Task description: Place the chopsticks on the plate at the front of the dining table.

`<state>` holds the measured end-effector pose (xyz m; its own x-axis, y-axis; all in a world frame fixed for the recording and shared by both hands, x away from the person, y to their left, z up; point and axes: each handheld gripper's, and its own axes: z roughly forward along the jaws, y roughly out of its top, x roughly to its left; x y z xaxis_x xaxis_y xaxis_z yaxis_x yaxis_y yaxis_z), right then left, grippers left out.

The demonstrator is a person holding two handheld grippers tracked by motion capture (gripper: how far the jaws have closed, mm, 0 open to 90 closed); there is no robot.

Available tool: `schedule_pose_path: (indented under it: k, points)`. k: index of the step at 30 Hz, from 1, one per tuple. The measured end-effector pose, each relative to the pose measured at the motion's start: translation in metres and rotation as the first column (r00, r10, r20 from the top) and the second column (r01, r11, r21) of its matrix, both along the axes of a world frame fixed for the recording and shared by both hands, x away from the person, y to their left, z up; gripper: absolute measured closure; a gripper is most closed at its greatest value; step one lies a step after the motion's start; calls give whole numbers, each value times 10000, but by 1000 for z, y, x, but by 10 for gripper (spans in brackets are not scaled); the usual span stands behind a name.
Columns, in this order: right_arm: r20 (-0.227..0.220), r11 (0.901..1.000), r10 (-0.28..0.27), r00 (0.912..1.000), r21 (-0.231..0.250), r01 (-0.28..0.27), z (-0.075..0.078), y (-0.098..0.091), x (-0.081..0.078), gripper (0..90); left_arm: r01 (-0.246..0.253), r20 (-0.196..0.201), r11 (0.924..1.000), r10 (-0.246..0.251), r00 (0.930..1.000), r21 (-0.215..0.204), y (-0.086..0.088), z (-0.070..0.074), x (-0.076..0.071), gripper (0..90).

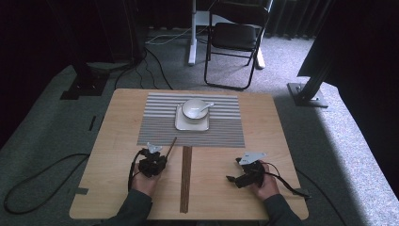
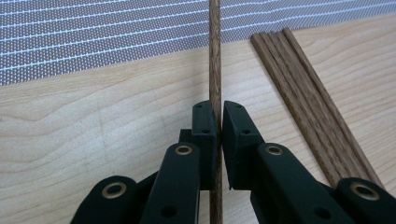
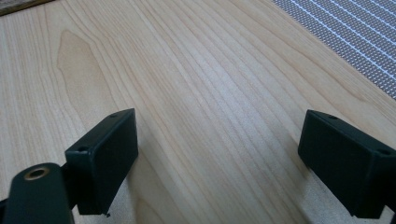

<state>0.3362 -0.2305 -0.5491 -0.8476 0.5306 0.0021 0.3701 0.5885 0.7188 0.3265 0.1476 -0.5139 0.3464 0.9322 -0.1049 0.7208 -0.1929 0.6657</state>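
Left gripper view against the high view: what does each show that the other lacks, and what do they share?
The left gripper view alone shows the left tongs clamped on one chopstick and the placemat's dotted weave. The high view alone shows the bowl with a spoon on a square plate, the right tongs and a folding chair. Both show the chopstick bundle, the striped placemat and the wooden table.

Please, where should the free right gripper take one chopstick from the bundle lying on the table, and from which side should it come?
Probably at the near end of the outermost stick of the chopstick bundle, on the side facing the right gripper. The sticks lie flat and tight together on the table, so only an outer one offers a free flank. Come from above with the open jaws across its thin width, as the left gripper holds its chopstick.
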Motion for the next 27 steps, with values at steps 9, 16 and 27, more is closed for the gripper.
schedule_pose_path:
  k: [9,16,27]
  points:
    - [1,10000,-2,10000,-3,2,0,0,0,115,-206,-61,9993,204,9998,-302,3,4,7,842]
    - [3,10000,-2,10000,-3,2,0,0,0,115,-344,-65,9989,342,9994,-330,3,6,12,842]
    - [9,10000,1,10000,-8,-1,0,0,0,116,-537,-101,9965,532,9985,-633,4,11,21,842]
